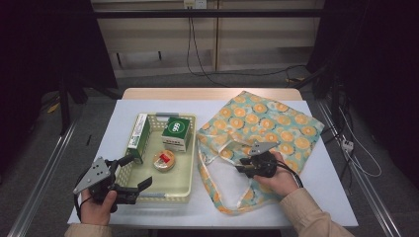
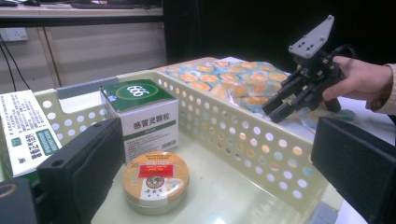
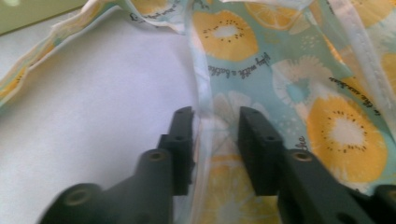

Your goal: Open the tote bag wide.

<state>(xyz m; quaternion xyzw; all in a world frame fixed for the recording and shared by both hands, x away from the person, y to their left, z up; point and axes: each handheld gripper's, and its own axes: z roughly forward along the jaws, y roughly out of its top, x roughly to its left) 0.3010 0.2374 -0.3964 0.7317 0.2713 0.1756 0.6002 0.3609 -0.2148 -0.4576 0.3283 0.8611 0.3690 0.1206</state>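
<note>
Fabric tote bag [image 1: 267, 123], citrus print: rim straddled by parted right gripper [image 3: 212, 135], to be pinched squarely; left gripper [image 1: 136, 173], open, at basket's [image 1: 184, 195] seven o'clock.

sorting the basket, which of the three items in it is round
The orange-lidded tin, lying flat at the basket's near end; the other two are rectangular green-and-white boxes.

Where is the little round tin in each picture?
High view: the round tin lies in the basket, left of middle, below the green-topped box.
Left gripper view: the tin sits low in the middle, in front of that box.
Right gripper view: the tin is not in it.
Shared landmark: the fruit-print bag.
</note>
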